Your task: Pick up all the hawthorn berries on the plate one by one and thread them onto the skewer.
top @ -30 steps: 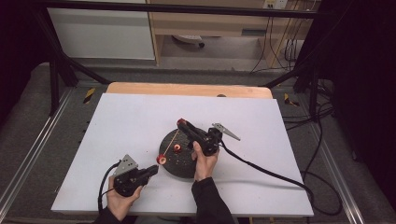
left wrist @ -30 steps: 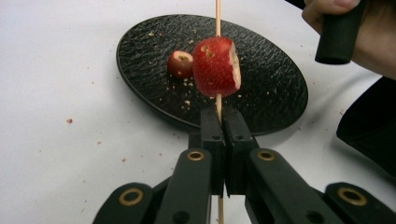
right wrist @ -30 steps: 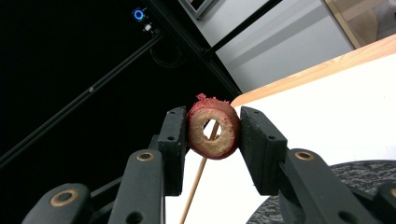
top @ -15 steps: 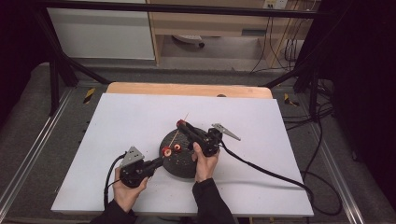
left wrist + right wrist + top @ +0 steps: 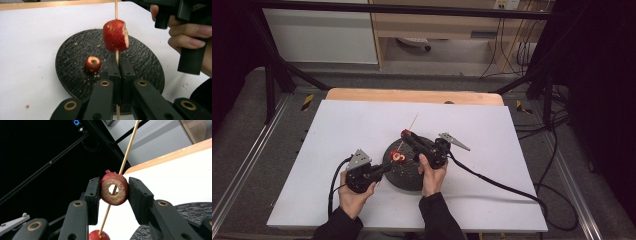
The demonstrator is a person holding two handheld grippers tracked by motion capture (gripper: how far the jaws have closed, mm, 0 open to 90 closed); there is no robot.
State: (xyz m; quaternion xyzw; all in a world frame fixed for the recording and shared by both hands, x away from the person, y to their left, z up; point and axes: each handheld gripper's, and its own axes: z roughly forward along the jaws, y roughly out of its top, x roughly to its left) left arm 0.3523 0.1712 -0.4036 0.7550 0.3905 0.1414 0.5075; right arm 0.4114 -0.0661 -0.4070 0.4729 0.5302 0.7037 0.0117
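Lifted since earlier, left claw (image 5: pixel 117 72) pinches the skewer (image 5: pixel 116 8), one fruit piece (image 5: pixel 115 35) threaded just beyond; right claw (image 5: pixel 113 191) clamps a ring slice (image 5: pixel 114 188) partway on; another piece (image 5: pixel 92 64) waits on the plate (image 5: pixel 145 65).

This looks like a lab set up for recording, not a kitchen. A white-topped table (image 5: pixel 362 125) with a pale wooden edge (image 5: pixel 412 95) stands in the middle of the frame, ringed by black metal framing bars (image 5: pixel 277 70) and dark curtaining at the left and right edges. Grey padded mats (image 5: pixel 242 145) cover the floor around it. At the upper right, black cables (image 5: pixel 512 50) hang behind a light wooden shelf unit (image 5: pixel 437 25), and a white cabinet panel (image 5: pixel 322 35) fills the upper left.
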